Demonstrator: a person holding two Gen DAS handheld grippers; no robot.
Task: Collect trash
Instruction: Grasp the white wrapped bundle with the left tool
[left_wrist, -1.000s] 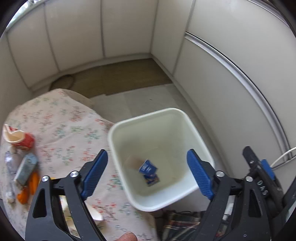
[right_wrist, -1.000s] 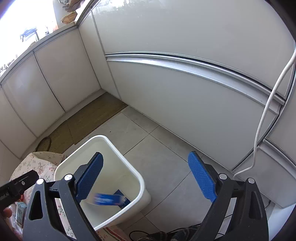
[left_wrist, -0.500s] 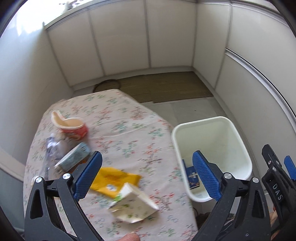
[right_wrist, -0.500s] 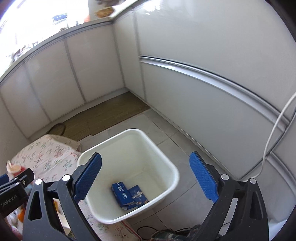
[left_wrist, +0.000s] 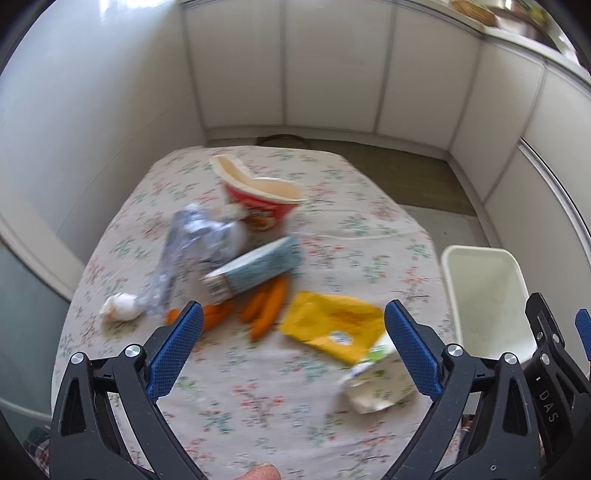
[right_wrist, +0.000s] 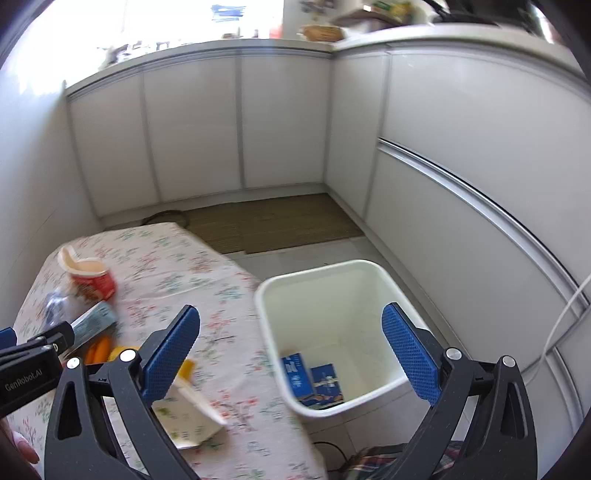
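My left gripper (left_wrist: 293, 321) hangs open and empty over the floral table (left_wrist: 258, 413). Under it lie a yellow packet (left_wrist: 332, 325), orange pieces (left_wrist: 266, 306), a blue-grey carton (left_wrist: 258, 273), a crumpled clear wrapper (left_wrist: 195, 240), a red noodle cup (left_wrist: 258, 203), a white wad (left_wrist: 120, 308) and a white-green carton (left_wrist: 376, 384). My right gripper (right_wrist: 291, 321) is open and empty above the gap between the table and the white bin (right_wrist: 332, 267). Two blue boxes (right_wrist: 295, 376) lie in the bin.
White cabinet fronts wall in the corner on all sides. A brown mat (right_wrist: 273, 221) covers the floor beyond the bin, and a white cable (right_wrist: 565, 314) hangs at the right. Plaid cloth (right_wrist: 373, 461) lies on the floor below. A fingertip (left_wrist: 260, 472) shows at the bottom edge.
Both views have swung left, from the bin toward the table. A blue box that was falling a second ago now lies in the bin. Both grippers stay wide and empty.
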